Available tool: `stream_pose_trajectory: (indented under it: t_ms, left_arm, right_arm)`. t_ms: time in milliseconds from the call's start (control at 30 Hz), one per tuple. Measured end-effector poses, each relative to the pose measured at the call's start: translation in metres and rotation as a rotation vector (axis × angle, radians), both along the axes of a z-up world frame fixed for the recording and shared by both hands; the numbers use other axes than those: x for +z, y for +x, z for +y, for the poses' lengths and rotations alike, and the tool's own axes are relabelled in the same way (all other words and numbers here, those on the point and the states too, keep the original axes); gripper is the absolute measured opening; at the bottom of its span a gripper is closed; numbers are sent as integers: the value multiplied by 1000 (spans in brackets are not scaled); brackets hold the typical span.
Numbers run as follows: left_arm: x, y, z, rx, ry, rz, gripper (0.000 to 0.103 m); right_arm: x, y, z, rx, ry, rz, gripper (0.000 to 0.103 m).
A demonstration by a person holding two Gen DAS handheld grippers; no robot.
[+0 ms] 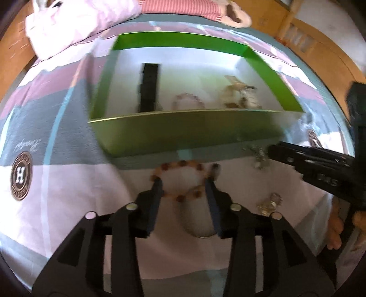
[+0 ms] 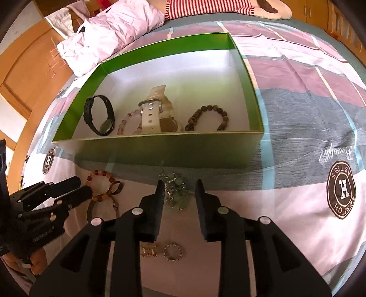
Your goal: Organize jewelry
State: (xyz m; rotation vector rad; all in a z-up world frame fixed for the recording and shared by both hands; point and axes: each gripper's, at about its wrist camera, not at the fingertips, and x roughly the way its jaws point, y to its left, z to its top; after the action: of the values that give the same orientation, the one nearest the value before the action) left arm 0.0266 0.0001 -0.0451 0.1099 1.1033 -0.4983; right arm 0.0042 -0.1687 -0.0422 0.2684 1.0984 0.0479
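An amber bead bracelet [image 1: 183, 163] lies on the bedsheet in front of the green box [image 1: 183, 128]. My left gripper [image 1: 184, 182] is open, one finger at each side of the bracelet, and neither pad presses on it. My right gripper [image 2: 179, 185] is also open, with a silver and pale green charm piece [image 2: 177, 193] lying loose between its fingertips. The box [image 2: 160, 137] holds a black watch [image 2: 99, 116], a pink bead bracelet [image 2: 128, 123], a white watch [image 2: 151, 112] and a brown bead bracelet [image 2: 207, 117].
A gold piece [image 2: 148, 250] and a small beaded ring [image 2: 172, 251] lie on the sheet under my right gripper. A crumpled pink pillow [image 2: 114, 29] and a striped plush [image 2: 205, 6] sit behind the box. Wooden furniture [image 2: 34, 68] borders the bed.
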Motion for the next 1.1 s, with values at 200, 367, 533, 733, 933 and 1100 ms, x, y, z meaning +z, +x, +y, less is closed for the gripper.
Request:
stream_pose_trajectory:
  t_ms: [200,367,533,733,933,1100]
  left_arm:
    - [-15,-14,-25,-113,143,-22,47]
    - [-15,-6,-18,-63,147,-19,26]
    - [-14,21,22,149,100,30,21]
    - [-6,20,24,112,47,39,29]
    - [-9,-9,-9,-104,80,65,37]
    - [-6,-20,-23,-179,103,45,64]
  right_arm:
    - [-3,2,2,19,-15,18,28]
    - [-5,4,2,21,-16,33,28]
    - [-5,4,1,22,-17,34,28]
    - [-5,4,3,26,-16,36,28]
    - [-7,5,3,31,-31,41,28]
    - [-10,7,-2,6,4,59,29]
